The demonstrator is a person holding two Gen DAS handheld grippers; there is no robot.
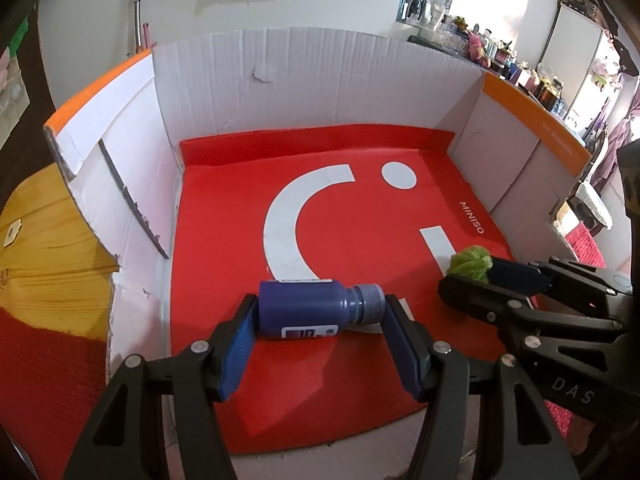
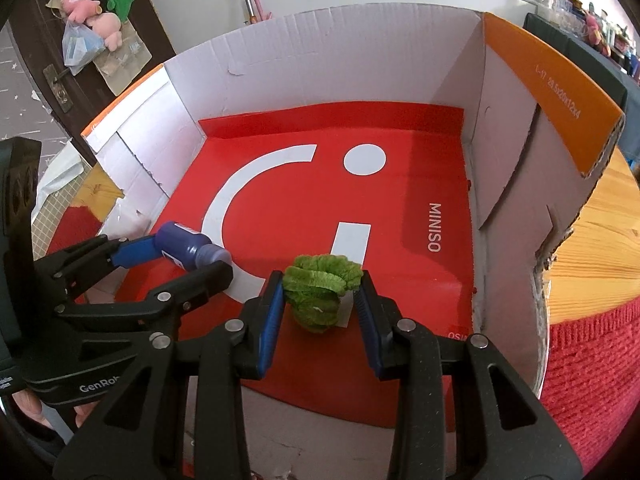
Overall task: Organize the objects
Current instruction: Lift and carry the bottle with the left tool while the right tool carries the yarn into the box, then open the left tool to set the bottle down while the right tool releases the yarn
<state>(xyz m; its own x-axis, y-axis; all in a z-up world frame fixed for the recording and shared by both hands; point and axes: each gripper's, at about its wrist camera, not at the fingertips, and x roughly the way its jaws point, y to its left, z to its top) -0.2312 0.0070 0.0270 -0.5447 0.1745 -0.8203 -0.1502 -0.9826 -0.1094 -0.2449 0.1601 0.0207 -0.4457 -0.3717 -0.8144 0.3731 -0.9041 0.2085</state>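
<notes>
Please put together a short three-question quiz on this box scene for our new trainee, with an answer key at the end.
1. True or false: the blue bottle stands upright between the pads of the left gripper.
2. What does the right gripper hold? A) a pink plush toy B) a green leafy vegetable C) a white cup
3. Fill in: both items are over the ____ sheet that lines the cardboard box.

Key
1. False: it lies on its side, base against one pad, cap against the other.
2. B
3. red
</notes>
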